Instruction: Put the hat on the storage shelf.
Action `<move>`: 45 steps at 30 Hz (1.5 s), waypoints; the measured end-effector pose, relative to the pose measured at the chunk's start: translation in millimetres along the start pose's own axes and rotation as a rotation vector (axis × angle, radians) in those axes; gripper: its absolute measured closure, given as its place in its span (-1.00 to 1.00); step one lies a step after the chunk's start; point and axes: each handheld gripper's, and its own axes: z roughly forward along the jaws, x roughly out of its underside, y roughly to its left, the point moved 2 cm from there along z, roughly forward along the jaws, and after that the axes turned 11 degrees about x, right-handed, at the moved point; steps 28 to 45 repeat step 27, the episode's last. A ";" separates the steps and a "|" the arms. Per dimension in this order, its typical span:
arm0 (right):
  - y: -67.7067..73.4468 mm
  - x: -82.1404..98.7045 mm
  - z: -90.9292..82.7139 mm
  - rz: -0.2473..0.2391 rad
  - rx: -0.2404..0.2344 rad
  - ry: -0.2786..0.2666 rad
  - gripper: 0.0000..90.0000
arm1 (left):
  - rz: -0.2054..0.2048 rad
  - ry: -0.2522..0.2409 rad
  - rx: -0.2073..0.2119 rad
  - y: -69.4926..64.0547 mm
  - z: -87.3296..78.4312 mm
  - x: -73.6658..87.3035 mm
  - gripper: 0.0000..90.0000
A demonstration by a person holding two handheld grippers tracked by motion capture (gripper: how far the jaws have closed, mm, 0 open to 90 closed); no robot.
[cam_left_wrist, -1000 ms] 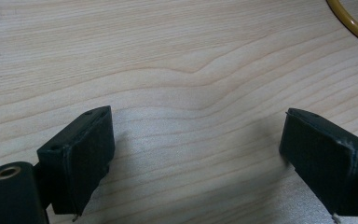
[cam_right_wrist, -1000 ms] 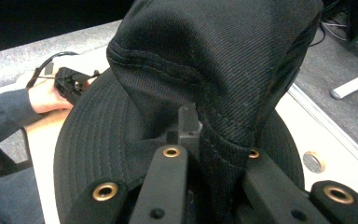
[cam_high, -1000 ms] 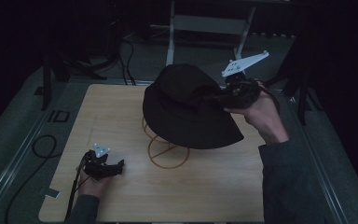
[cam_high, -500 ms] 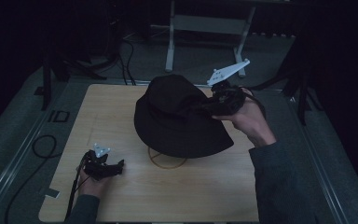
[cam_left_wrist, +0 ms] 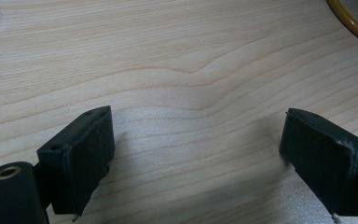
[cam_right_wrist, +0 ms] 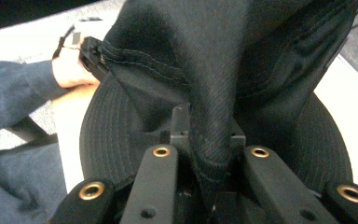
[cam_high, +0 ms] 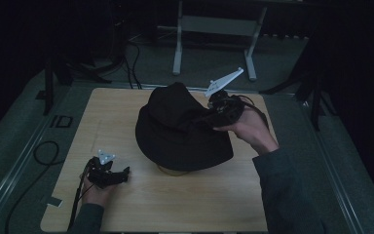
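Note:
A black bucket hat sits draped over a yellow wire stand in the middle of the wooden table. My right gripper is at the hat's right side, with a fold of the brim pinched between its jaws. Those jaws have just been opening a little, and the fabric is still between them. My left gripper rests open on the table at the front left, apart from the hat. Nothing lies between its pads, and a piece of the yellow ring shows at the far right.
A black cable loops on the floor to the left of the table. A grey metal frame stands on the floor behind the table. Bare wood lies in front of the hat.
My right gripper has carried the hat down and to the left. The hat now covers the wire stand, which stood exposed before. The left gripper has stayed put.

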 end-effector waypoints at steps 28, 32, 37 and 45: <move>-19.4 31.2 2.6 0.086 0.126 0.112 -0.64 | -0.001 0.000 0.001 -0.2 0.0 0.0 -0.77; -19.4 31.2 2.6 0.086 0.126 0.112 -0.64 | -0.001 0.000 0.001 -0.2 0.0 0.0 -0.77; -19.4 31.2 2.6 0.086 0.126 0.112 -0.64 | -0.001 0.000 0.001 -0.2 0.0 0.0 -0.77; -19.4 31.2 2.6 0.086 0.126 0.112 -0.64 | -0.001 0.000 0.001 -0.2 0.0 0.0 -0.77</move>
